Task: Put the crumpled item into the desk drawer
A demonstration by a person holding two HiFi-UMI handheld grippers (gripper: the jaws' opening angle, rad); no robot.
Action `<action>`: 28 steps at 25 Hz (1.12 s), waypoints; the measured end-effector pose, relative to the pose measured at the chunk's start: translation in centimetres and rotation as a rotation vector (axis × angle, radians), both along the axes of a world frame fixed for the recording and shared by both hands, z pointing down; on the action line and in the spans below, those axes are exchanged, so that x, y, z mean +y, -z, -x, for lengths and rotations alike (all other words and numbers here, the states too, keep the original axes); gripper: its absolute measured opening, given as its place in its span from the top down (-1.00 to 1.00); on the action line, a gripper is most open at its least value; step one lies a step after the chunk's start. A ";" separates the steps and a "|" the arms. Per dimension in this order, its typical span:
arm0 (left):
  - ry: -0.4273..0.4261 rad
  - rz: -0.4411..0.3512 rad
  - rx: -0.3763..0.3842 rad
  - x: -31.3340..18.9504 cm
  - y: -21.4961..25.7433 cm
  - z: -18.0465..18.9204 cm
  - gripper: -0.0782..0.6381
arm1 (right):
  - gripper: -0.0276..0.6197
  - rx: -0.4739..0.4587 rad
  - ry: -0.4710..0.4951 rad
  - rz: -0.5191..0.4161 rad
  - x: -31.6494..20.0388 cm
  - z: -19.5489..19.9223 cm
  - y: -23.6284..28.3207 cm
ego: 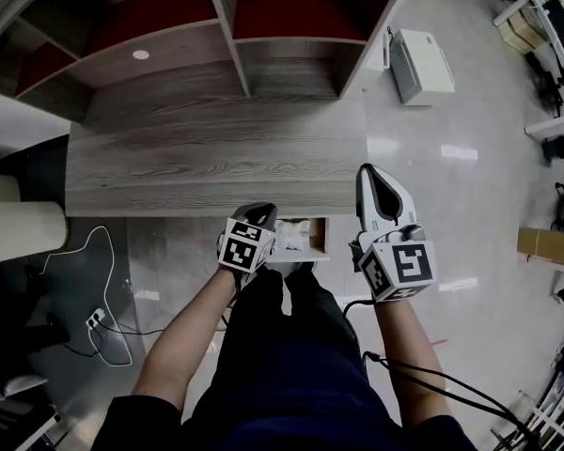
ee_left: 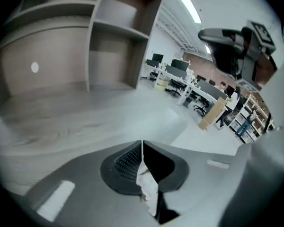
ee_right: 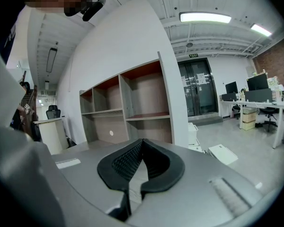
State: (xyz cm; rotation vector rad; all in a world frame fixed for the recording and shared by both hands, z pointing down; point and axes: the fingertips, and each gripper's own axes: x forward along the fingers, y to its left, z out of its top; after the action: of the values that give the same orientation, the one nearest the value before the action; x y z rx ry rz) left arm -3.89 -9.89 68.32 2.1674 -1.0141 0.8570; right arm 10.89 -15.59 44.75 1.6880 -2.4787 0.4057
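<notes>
The crumpled item (ee_left: pixel 147 186) is a white wad pinched between the dark jaws of my left gripper (ee_left: pixel 142 145), which is shut on it. In the head view the left gripper (ego: pixel 260 211) sits at the front edge of the wooden desk (ego: pixel 216 158). The white wad (ego: pixel 289 230) shows just to its right, over the open drawer (ego: pixel 318 239) under the desk edge. My right gripper (ego: pixel 368 173) is held up at the desk's right front corner. The right gripper (ee_right: pixel 142 142) is shut with nothing between its jaws.
Open shelving (ego: pixel 235 26) stands at the back of the desk. A white flat box (ego: pixel 421 64) lies on the floor to the right. A power strip with cables (ego: pixel 96 319) lies at the left. The person's legs are right below the drawer.
</notes>
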 end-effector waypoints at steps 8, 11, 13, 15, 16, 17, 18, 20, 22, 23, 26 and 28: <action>0.208 -0.398 0.010 -8.5 13.5 4.9 0.76 | 0.90 0.031 0.035 -0.087 -1.6 1.3 4.0; 0.269 -0.517 0.051 -10.3 19.3 6.2 0.76 | 0.90 0.032 0.039 -0.125 -2.7 1.3 6.0; 0.301 -0.587 0.079 -11.2 23.0 6.7 0.77 | 0.90 0.037 0.045 -0.158 -3.4 1.2 7.3; 0.330 -0.654 0.106 -11.5 26.5 7.2 0.77 | 0.90 0.042 0.055 -0.182 -3.7 1.1 8.1; 0.342 -0.685 0.118 -11.6 28.1 7.4 0.77 | 0.90 0.044 0.059 -0.192 -3.9 1.1 8.5; 0.352 -0.716 0.129 -11.6 29.6 7.5 0.77 | 0.90 0.044 0.063 -0.203 -4.1 1.2 9.0; 0.360 -0.744 0.140 -11.6 31.0 7.6 0.77 | 0.90 0.042 0.066 -0.213 -4.3 1.3 9.5; 0.370 -0.789 0.157 -11.6 33.3 7.7 0.77 | 0.90 0.037 0.075 -0.236 -4.7 1.6 10.7; 0.377 -0.821 0.168 -11.7 35.0 7.8 0.77 | 0.90 0.030 0.089 -0.265 -5.1 2.1 12.0; 0.381 -0.834 0.172 -11.8 35.6 7.8 0.77 | 0.90 0.028 0.097 -0.283 -5.2 2.3 12.7; 0.398 -0.859 0.178 -11.8 36.9 7.9 0.77 | 0.90 0.035 0.114 -0.333 -5.3 2.7 14.6; 0.403 -0.869 0.178 -11.7 37.4 7.9 0.77 | 0.90 0.045 0.113 -0.338 -5.3 2.5 15.0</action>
State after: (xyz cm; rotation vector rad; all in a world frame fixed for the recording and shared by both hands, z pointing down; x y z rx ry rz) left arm -11.80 -21.64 30.95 2.4788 -1.8775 -0.0044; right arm 8.38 -20.93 29.79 1.6279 -2.7119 -0.0682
